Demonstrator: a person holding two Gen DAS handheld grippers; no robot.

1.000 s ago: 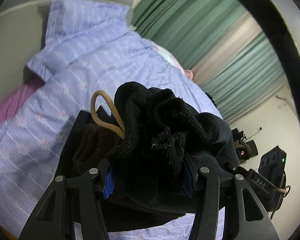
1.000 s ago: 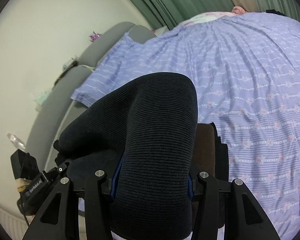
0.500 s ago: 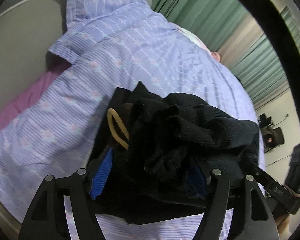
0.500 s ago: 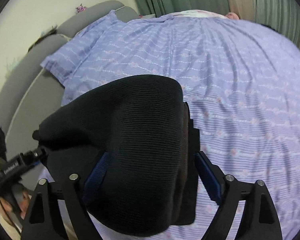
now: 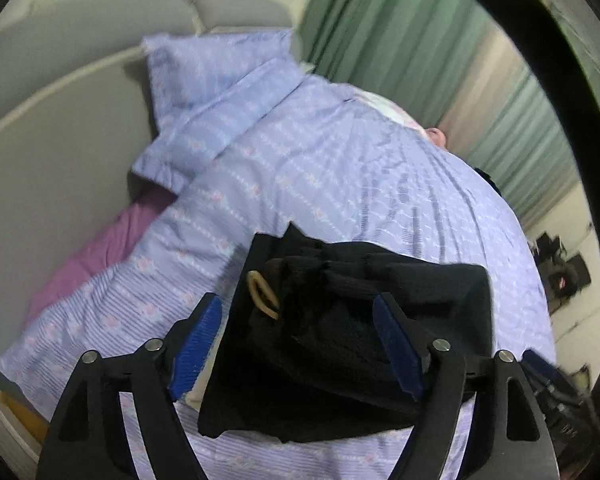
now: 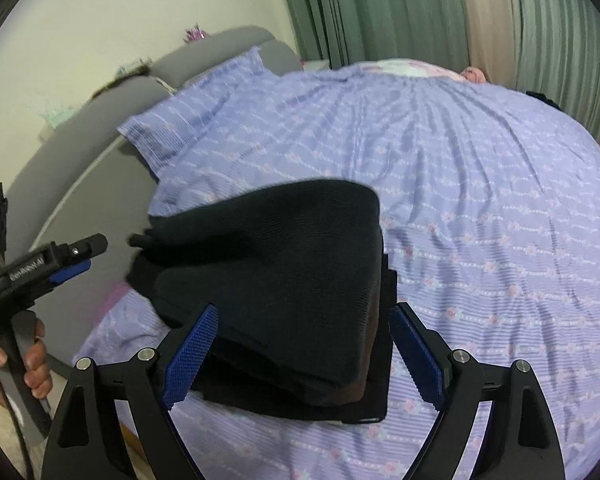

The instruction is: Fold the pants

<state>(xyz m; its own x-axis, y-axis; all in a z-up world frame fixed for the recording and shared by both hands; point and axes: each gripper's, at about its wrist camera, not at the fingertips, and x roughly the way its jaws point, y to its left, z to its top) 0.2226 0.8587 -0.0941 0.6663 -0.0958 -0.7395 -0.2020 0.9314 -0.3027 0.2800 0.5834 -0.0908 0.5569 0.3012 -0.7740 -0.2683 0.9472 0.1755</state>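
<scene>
Lying folded on the bedspread (image 6: 480, 208), the black pants (image 6: 284, 280) sit between both spread, empty tools (image 5: 296, 344) (image 6: 300, 356).

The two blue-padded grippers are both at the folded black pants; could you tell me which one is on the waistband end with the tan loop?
The left gripper: the tan loop shows in its view only.

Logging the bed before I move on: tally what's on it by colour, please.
Black: 1, the folded black ribbed pants
Lilac: 2, the lilac patterned duvet and its matching lilac pillow
Purple: 1, the plain purple sheet
Total: 4
</scene>
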